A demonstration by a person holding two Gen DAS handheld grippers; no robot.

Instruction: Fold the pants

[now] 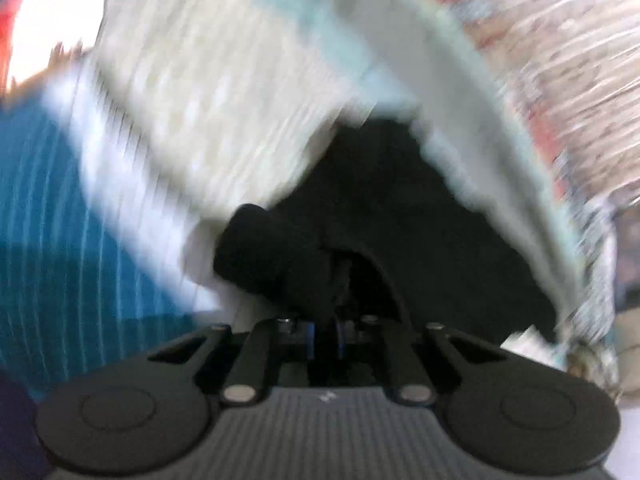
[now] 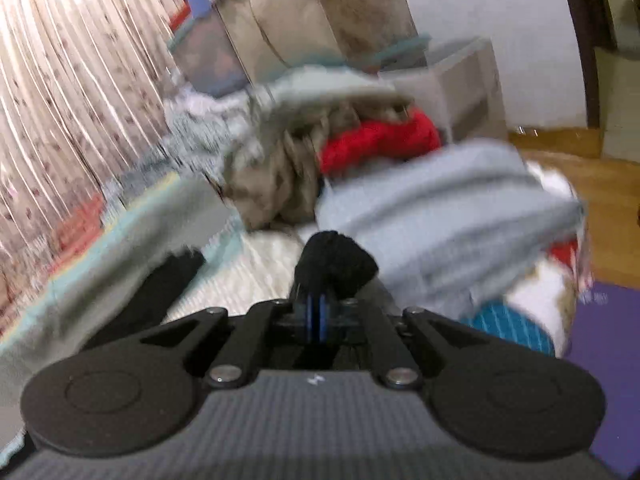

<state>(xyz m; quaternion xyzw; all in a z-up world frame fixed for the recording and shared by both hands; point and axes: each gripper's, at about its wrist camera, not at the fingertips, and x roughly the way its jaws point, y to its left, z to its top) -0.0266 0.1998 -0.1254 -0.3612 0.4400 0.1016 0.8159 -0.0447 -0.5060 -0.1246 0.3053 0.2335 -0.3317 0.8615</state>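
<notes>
Left wrist view shows the left gripper (image 1: 326, 316) clamped on bunched black fabric pants (image 1: 400, 220) spreading ahead of it, the right gripper (image 2: 316, 304) likewise pinching them (image 2: 334, 260); folding looks barely begun.

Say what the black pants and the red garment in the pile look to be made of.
Black pants: soft matte knit or fleece, probably; the bunched tuft has a fuzzy, unshiny edge. Red garment: looks like plush fleece or thick knit, rounded and dull. Blur leaves both open.
</notes>
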